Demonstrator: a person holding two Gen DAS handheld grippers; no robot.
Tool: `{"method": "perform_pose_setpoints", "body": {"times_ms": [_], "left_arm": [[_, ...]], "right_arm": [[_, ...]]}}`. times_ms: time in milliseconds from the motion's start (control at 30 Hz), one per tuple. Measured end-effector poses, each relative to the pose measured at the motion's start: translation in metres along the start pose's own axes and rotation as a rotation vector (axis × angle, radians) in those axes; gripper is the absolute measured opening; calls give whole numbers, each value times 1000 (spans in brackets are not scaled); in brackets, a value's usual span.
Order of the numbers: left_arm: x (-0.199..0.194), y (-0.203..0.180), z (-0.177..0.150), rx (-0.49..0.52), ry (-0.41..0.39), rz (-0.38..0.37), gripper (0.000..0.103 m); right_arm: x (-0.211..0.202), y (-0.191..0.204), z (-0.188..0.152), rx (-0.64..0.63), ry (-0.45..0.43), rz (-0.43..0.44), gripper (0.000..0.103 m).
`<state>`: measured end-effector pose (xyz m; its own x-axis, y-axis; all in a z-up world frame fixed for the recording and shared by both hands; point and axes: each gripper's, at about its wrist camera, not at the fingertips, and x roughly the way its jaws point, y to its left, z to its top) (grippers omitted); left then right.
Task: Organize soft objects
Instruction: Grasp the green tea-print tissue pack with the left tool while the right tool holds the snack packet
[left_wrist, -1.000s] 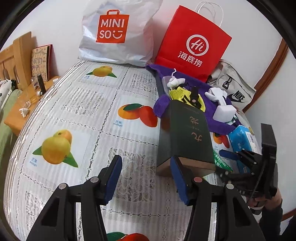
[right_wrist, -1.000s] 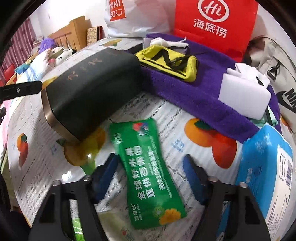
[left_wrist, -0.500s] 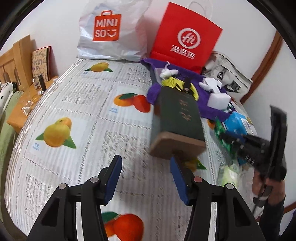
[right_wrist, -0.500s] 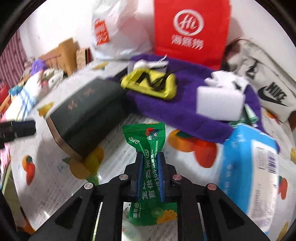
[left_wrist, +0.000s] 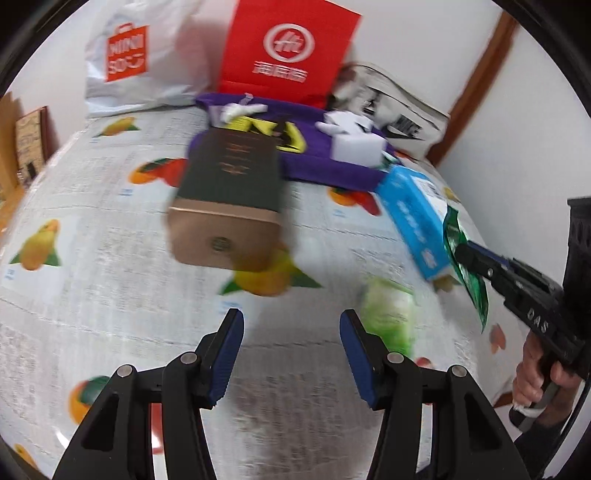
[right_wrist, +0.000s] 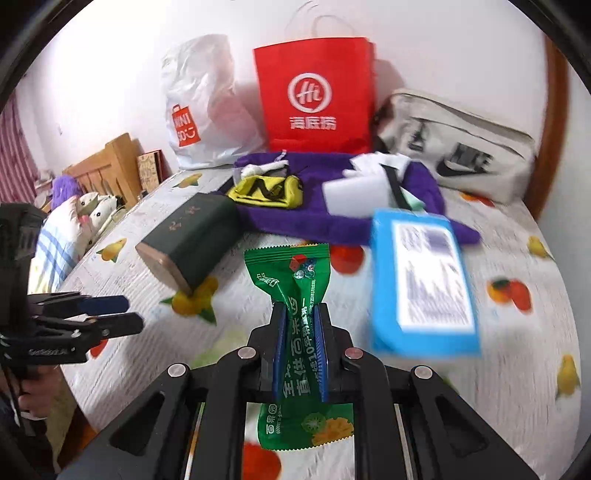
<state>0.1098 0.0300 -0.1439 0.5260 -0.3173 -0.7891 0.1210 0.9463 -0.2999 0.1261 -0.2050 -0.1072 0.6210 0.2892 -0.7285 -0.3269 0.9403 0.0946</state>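
My right gripper (right_wrist: 300, 314) is shut on a green snack packet (right_wrist: 295, 273), which hangs lifted above the bed; in the left wrist view the same green packet (left_wrist: 463, 266) shows at the right, clamped in the right gripper (left_wrist: 461, 253). My left gripper (left_wrist: 291, 332) stands open over the fruit-print bed cover (left_wrist: 110, 295) with nothing between its fingers; the left gripper (right_wrist: 125, 314) also shows at the left edge of the right wrist view. A pale green packet (left_wrist: 388, 314) lies just right of its right finger. A purple towel (right_wrist: 332, 218) carries a yellow pouch (right_wrist: 266, 190) and a white sponge block (right_wrist: 356, 194).
A dark green box (left_wrist: 229, 184) with a gold end lies mid-bed. A blue tissue pack (right_wrist: 421, 280) sits beside the towel. Against the wall stand a red paper bag (right_wrist: 314, 99), a white plastic bag (right_wrist: 199, 107) and a grey canvas bag (right_wrist: 458, 147). Plush toys (right_wrist: 74, 206) lie left.
The right gripper closed on the green packet and lifted it off the bed. The left gripper moved toward the right, so the dark box now sits further up-left of its fingers.
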Motion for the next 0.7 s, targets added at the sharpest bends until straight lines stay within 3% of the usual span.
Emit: {"method": "perform_pose_setpoints", "body": {"times_ms": [233,333,567,700], "left_arm": [[19,-34,-10,67,69,-20,52],[26,-44,-10,88,91,-29,62],[41,-68,-9,163,104,-38,72],[56,-78,-17,223,119,0,73]], "right_arm": [[-26,-15,-44,43,0,-33,15],[-27,-29,-60,80,14,-60,15],[-25,-56,-80,137,27,-113,15],[-21,-59,-84,126,33,-131,16]]}}
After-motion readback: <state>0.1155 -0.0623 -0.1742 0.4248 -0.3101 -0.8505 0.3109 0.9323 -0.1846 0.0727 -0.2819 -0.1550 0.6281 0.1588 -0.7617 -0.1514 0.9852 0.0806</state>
